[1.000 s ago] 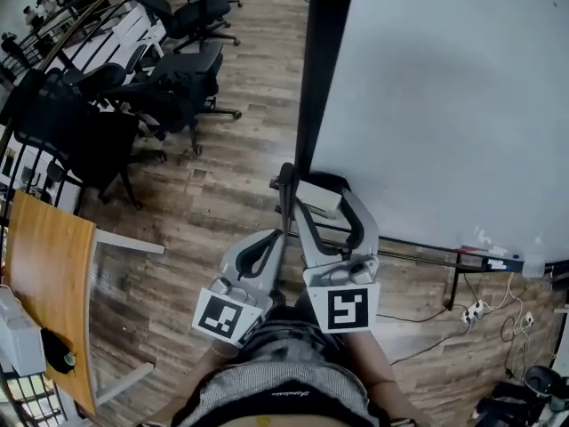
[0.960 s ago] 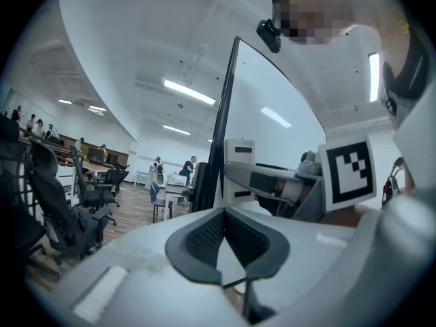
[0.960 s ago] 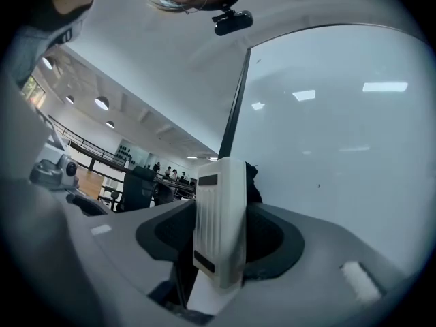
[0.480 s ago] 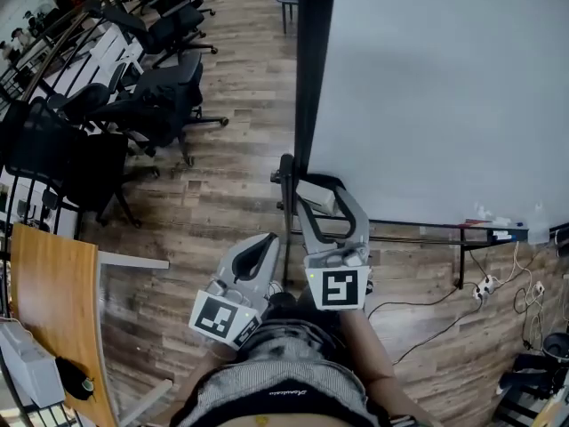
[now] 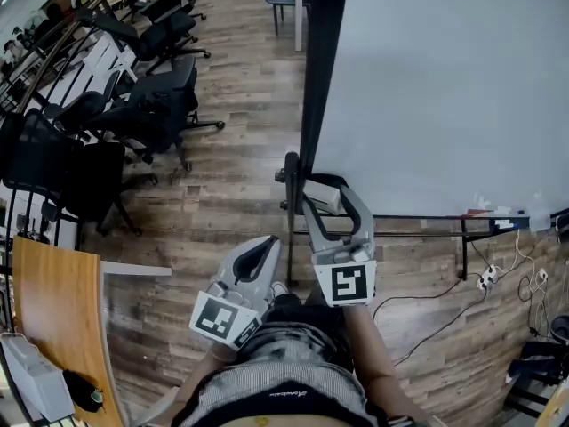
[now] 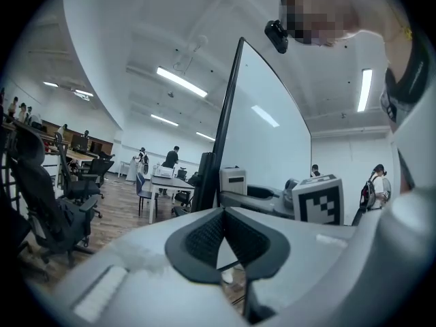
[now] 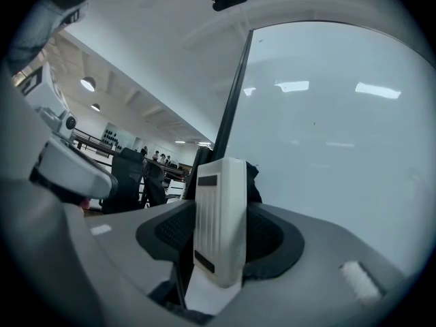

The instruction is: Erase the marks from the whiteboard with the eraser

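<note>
— Can you read any marks on the whiteboard [image 5: 444, 87]?
— I can't tell. Its top and right side run out of the head view. The eraser [image 7: 219, 216] has dark label strips, too blurred to read.
— And the grippers?
— The right gripper [image 7: 218, 234] is clamped on the upright eraser, near the board's lower left corner. The left gripper [image 6: 225, 240] has its jaws together, holding nothing.

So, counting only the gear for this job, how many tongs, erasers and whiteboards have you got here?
Tongs: 2, the left tongs, closed on nothing, and the right tongs
Eraser: 1, the white eraser, clamped in the right tongs
Whiteboard: 1, the whiteboard on its stand
Total: 4
</note>
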### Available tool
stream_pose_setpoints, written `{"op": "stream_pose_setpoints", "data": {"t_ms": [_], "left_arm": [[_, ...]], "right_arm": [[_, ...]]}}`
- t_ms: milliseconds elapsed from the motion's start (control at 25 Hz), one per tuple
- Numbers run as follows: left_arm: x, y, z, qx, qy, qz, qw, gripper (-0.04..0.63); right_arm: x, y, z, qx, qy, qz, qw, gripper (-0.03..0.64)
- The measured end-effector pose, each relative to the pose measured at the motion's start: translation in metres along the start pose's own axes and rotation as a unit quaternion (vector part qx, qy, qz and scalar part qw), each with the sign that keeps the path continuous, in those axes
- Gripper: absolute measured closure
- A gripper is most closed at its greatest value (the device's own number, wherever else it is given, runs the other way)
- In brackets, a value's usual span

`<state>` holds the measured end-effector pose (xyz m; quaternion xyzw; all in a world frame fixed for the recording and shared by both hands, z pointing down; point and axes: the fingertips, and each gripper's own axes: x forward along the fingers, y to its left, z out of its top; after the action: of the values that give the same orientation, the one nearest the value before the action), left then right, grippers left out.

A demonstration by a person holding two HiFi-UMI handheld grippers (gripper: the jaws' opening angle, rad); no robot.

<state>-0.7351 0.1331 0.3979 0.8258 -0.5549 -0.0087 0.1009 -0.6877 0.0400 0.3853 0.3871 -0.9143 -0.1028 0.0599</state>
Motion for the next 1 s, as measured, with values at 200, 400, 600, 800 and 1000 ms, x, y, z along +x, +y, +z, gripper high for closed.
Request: {"op": "stream_pose_setpoints", "data": {"t_ms": [200,400,600,800,1000], "left_arm": [[0.011,-0.007,-0.002,0.001,0.007,0.003,1.0,0.592],[0.038,-0.03,-0.005,-0.004,0.012,0.0,0.9999,0.592],[0.069,-0.066,-0.006,-0.007,0.02,-0.01,0.9997,0.592],[0.103,-0.101,-0.009,-0.011,0.021,-0.021,0.9995,0.592],[0.137,-0.132,-0.009,-0.01,0.019,-0.03,0.9993,0.592]], "right_arm": [[-0.008,-0.013,0.001,-0.006,-0.003,0.002,1.0,0.396],[-0.025,-0.04,0.0,-0.008,-0.008,0.006,1.0,0.397],[-0.046,-0.074,-0.002,0.001,-0.018,0.013,1.0,0.399],[-0.065,-0.11,-0.009,0.005,-0.015,0.014,1.0,0.399],[-0.087,-0.155,-0.02,0.011,-0.007,0.006,1.0,0.399]]}}
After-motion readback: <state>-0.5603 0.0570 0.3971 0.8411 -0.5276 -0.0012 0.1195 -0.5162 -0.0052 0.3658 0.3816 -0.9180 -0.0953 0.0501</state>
